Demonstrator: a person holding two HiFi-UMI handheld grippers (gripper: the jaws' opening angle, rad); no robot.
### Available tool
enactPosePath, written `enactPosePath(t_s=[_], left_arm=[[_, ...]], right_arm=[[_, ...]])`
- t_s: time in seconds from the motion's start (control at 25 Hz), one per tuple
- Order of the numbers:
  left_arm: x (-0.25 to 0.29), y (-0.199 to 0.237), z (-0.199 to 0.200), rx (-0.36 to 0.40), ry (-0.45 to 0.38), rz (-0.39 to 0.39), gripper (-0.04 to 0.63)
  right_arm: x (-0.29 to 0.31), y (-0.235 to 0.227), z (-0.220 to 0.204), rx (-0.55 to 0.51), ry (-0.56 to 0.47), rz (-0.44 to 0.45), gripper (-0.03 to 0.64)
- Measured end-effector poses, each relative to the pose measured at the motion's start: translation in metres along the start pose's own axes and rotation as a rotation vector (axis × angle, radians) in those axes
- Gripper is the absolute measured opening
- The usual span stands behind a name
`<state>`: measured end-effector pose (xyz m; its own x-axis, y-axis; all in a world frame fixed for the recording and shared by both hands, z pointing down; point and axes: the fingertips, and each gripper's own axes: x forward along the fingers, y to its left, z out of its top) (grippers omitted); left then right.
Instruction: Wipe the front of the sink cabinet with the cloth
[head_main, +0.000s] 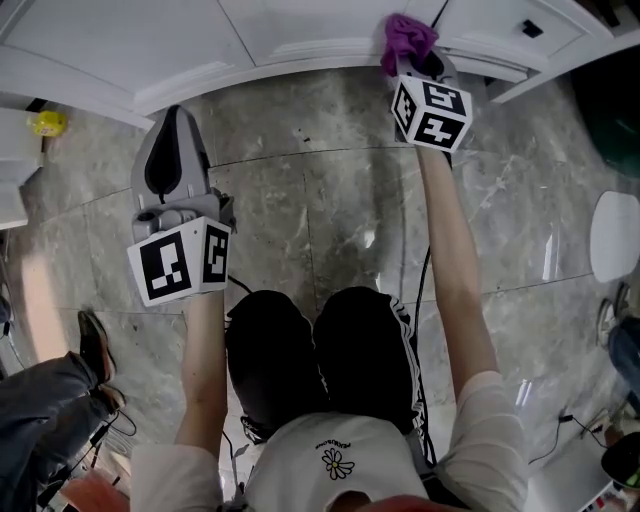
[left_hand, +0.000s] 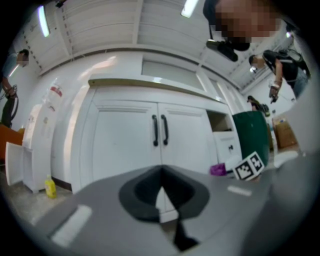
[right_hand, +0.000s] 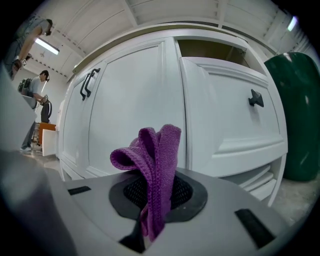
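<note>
The floor (head_main: 330, 200) is laid with glossy grey marbled tiles. A white panelled cabinet (left_hand: 125, 142) is fitted with two doors and dark handles (left_hand: 160, 130); a drawer (right_hand: 230, 110) beside them is pulled partly out. A dark green container (right_hand: 295, 115) is stood just beside it. A yellow bottle (head_main: 47, 122) is set on the floor. Strip lights (left_hand: 190, 7) are mounted on the white slatted ceiling.

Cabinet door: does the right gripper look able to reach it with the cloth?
Probably yes: the right gripper is shut on the purple cloth, with nothing between it and the white cabinet door ahead.
</note>
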<state>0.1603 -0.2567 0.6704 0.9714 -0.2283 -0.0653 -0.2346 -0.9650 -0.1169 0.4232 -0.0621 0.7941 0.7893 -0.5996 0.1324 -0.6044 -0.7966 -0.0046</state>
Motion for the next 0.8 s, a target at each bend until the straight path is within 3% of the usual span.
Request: enactPosePath(t_s=[0.36, 0.8], left_arm=[[0.001, 0.003, 0.002, -0.003, -0.001, 0.01, 0.006], [0.005, 0.002, 0.0, -0.027, -0.011, 0.007, 0.006]], right_arm=[[-0.008, -0.02, -0.001, 0.042, 0.004, -0.059, 0.049], [-0.011, -0.014, 0.002, 0.01, 0.018, -0.047, 0.049]])
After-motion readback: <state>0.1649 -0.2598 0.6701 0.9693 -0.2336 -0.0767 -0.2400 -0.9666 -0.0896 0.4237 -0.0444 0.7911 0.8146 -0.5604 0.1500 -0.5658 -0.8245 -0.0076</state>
